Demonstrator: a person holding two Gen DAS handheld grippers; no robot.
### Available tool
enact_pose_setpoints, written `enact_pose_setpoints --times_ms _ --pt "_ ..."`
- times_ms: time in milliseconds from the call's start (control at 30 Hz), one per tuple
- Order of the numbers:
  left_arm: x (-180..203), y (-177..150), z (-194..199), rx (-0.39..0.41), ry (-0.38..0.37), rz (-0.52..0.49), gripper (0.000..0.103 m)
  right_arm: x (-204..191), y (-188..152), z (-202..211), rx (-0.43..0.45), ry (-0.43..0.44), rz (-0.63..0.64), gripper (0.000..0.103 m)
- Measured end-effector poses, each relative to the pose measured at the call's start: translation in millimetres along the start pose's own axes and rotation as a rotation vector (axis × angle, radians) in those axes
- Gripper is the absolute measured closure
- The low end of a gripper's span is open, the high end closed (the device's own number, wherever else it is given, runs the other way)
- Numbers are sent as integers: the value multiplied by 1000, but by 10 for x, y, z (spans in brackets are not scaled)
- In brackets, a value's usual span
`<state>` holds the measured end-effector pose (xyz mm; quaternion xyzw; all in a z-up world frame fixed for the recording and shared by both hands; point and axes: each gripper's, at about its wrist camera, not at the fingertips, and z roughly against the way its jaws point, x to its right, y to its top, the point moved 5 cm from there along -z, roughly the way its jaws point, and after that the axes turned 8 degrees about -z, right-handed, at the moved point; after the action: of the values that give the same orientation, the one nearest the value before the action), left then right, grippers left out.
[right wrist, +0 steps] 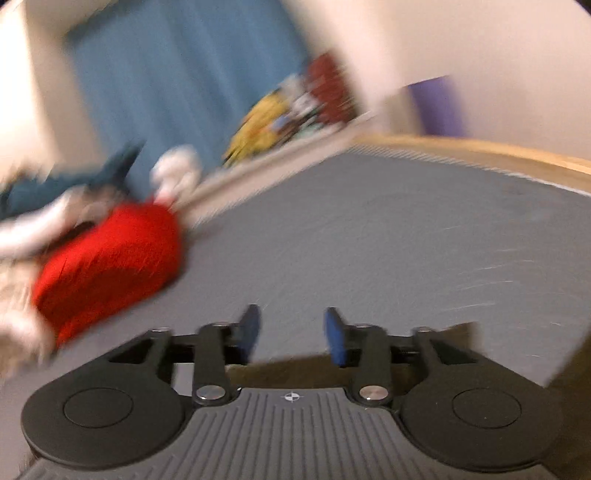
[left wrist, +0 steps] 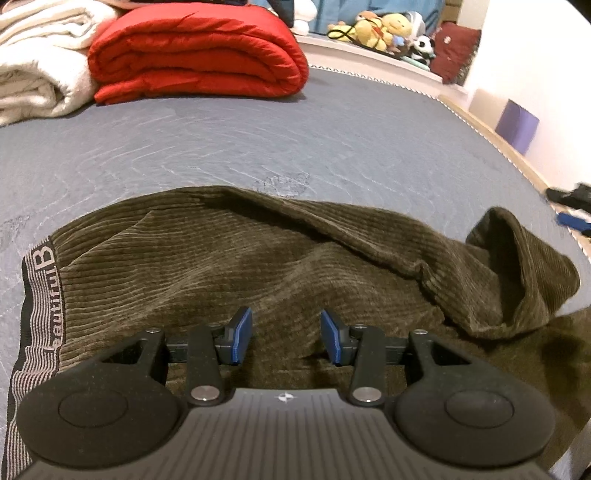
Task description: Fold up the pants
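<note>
Both my left gripper (left wrist: 286, 336) and right gripper (right wrist: 292, 334) gaped empty over the olive corduroy pants (left wrist: 258, 266); next, I judged, regrasp the rumpled leg.

A home bedroom: a grey bed (left wrist: 258, 140) carries a folded red quilt (left wrist: 199, 55) and white blanket (left wrist: 40, 62); plush toys (left wrist: 384, 29) line a ledge.

Left wrist view: sharp, evenly lit by warm indoor light; soft shadows lie in the folds of the pants (left wrist: 280, 266), and the white wall (left wrist: 535, 55) at upper right is nearly blown out. Fisheye bending curves the bed (left wrist: 221, 147) edge, with dark corners. Right wrist view: heavy motion blur smears the red blanket (right wrist: 110, 266); only the tongs (right wrist: 291, 334) stay fairly crisp.
</note>
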<state>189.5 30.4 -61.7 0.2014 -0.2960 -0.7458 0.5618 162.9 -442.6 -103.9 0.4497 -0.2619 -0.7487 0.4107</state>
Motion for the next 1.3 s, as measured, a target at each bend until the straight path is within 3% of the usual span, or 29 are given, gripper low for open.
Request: enact_pose_setpoints --times_ms 67,167,267,300,367,400,433,500,567,667,733,800,867,967,1067,1233,1300 --pt "-51 15 -22 -2 2 7 57 -222 -20 -317 -108 -24 105 35" --pt "-151 35 -62 -8 14 25 57 -527 -2 -809 -185 -132 257 28" --pt "-265 66 -98 -12 16 59 57 -795 -150 -1295 -367 -174 483 27" --pt "-303 76 -110 -13 15 71 57 -808 -217 -1361 -410 -199 541 31" --pt "-349 90 -130 -16 11 89 57 -827 -343 -1552 -509 -261 678 59" --pt "-370 96 -143 -18 8 95 57 -798 -364 -1567 -524 -287 716 82" --pt "-392 101 -157 -21 3 100 57 -786 -334 -1586 -532 -297 731 86" --pt "-430 108 -181 -23 -3 106 57 -766 -62 -1597 -486 -289 650 91" --pt "-450 120 -206 -24 -8 108 57 -655 335 -1398 -333 -304 501 91" --pt "-471 142 -242 -28 -15 114 57 -164 1167 -1068 84 -444 72 90" --pt "-463 135 -246 -31 -23 113 57 199 1361 -994 209 -496 -119 80" --pt "-452 134 -236 -29 -32 111 57 528 1396 -1131 174 -471 -262 54" --pt "-444 141 -230 -26 -36 111 57 773 1394 -1198 155 -412 -304 51" --pt "-424 139 -239 -27 -42 111 57 1096 1286 -1011 228 -424 -267 32" --pt "-379 137 -261 -31 -43 101 57 1489 1061 -800 216 -428 -290 30" --pt "-334 117 -325 -41 -34 82 57 2056 588 -777 81 -451 -423 30" --pt "-329 106 -338 -44 -28 76 57 2148 404 -813 31 -415 -460 30"
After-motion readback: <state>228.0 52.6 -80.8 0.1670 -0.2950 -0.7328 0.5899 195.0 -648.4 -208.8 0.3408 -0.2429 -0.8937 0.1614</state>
